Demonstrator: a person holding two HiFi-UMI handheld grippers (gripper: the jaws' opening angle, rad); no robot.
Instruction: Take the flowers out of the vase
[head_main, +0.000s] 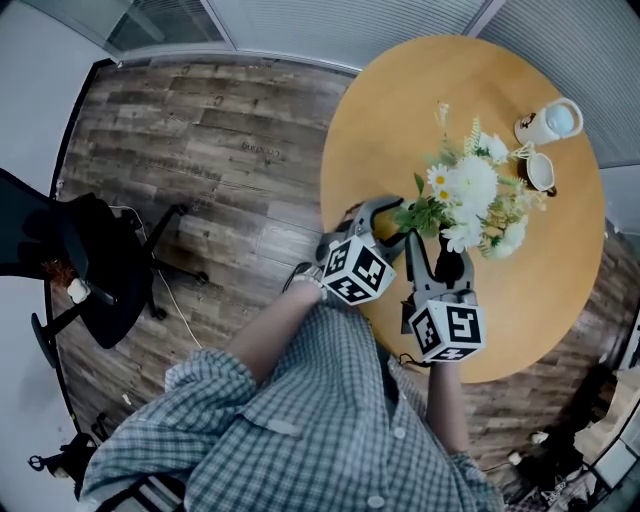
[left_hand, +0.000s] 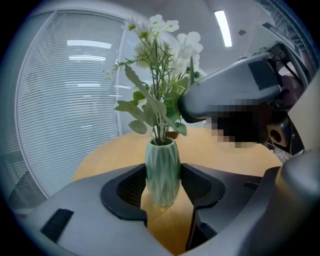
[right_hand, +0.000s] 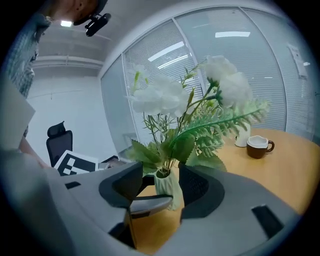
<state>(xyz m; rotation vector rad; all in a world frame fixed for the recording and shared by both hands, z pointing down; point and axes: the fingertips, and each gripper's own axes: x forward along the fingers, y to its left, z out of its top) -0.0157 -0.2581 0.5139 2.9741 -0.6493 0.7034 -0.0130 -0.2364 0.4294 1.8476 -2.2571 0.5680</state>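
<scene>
A ribbed pale green vase (left_hand: 162, 172) stands on the round wooden table (head_main: 400, 110) and holds white flowers with green leaves (head_main: 475, 200). My left gripper (left_hand: 162, 186) is shut on the vase, one pad pressing each side of its body. In the right gripper view the vase (right_hand: 169, 186) and the flowers (right_hand: 200, 105) stand just beyond my right gripper (right_hand: 162, 185), whose jaws are open and touch nothing. One left gripper finger (right_hand: 150, 204) crosses in front of it. From the head view, the left gripper (head_main: 395, 222) and right gripper (head_main: 440, 250) sit side by side at the stems.
A brown mug (head_main: 540, 170) and a white jug (head_main: 550, 122) stand behind the flowers on the table's far right. A black office chair (head_main: 90, 260) is on the wooden floor to the left. Blinds and glass walls ring the room.
</scene>
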